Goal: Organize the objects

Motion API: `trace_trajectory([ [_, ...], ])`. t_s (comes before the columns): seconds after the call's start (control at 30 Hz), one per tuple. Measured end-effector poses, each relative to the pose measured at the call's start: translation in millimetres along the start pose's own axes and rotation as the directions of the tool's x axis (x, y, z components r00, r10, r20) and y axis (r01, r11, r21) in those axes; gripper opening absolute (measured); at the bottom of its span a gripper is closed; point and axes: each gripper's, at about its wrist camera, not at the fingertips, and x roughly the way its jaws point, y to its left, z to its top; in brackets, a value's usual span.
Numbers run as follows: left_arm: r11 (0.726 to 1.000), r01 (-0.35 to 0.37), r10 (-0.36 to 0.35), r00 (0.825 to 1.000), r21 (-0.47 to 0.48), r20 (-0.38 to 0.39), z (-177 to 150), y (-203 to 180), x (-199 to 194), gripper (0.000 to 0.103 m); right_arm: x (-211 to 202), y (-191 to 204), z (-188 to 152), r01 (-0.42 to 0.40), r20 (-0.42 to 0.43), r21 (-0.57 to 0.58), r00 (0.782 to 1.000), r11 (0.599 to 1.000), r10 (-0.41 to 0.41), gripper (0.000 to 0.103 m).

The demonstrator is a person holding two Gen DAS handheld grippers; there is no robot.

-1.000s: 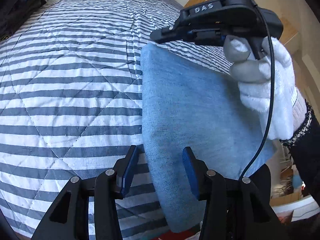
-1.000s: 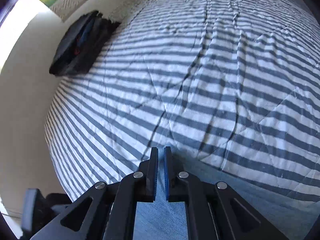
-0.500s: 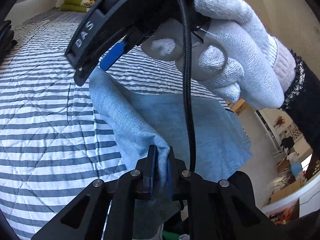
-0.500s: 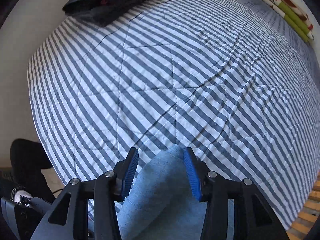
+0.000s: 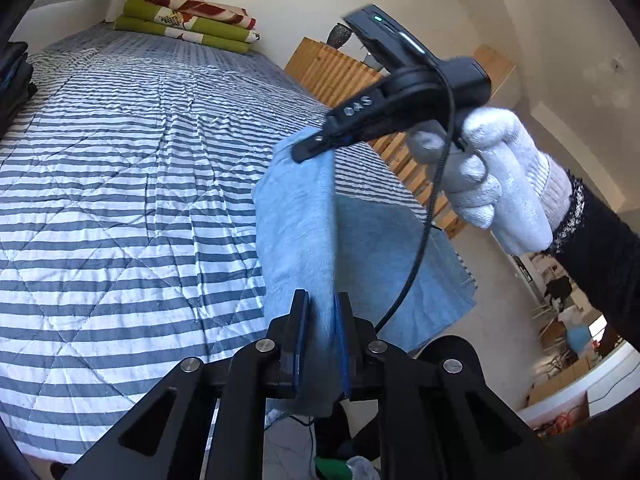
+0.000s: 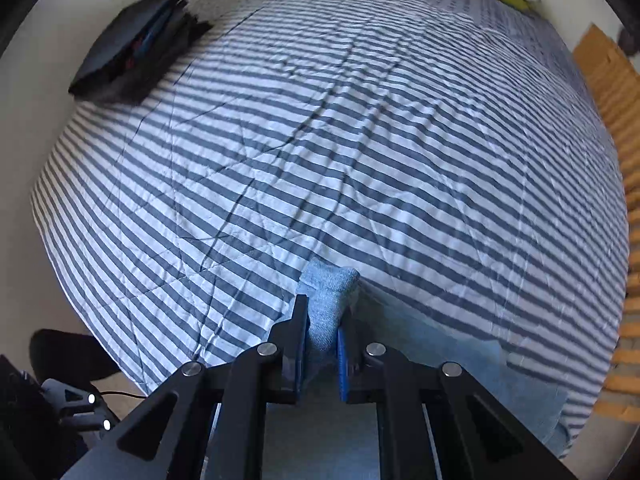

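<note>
While the blue towel [image 5: 296, 216] is hanging lifted above the near edge of the striped bed [image 5: 120, 184], the left gripper [image 5: 320, 344] is pinching one bunched corner, though its jaws are easing slightly apart, and the right gripper [image 6: 323, 354] is closing tight on another corner. Judging by this, the organizing is only getting started: the towel is being held up unfolded and is not yet lying in place. A dark bundle [image 6: 132, 48] and folded green bedding [image 5: 188, 20] are sitting at the bed's far edges, apparently already arranged.
</note>
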Motion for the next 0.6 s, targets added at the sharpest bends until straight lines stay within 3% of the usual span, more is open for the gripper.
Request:
trace_trajectory([
  [0.13,1.0,0.031,-0.031,0.999,0.002,-0.026,-7,-3,2,0.014,-10,-39,-30,-0.095,0.044,0.162,0.995,0.982,0.089,0.01],
  [0.27,0.996,0.058,-0.055,0.998,0.066,-0.037,-11,-33,9,0.014,-16,-43,-42,-0.126,0.085,0.211,0.99,0.969,0.11,0.01],
  [0.4,0.99,0.023,-0.018,0.999,0.137,-0.04,-21,-53,2,0.014,-22,-33,-35,-0.143,0.1,0.196,0.987,0.97,0.125,0.01],
  [0.6,0.999,-0.047,0.048,0.999,0.016,-0.016,-27,-16,-24,0.012,-23,15,-2,-0.208,0.126,0.104,0.973,0.973,0.195,0.01],
])
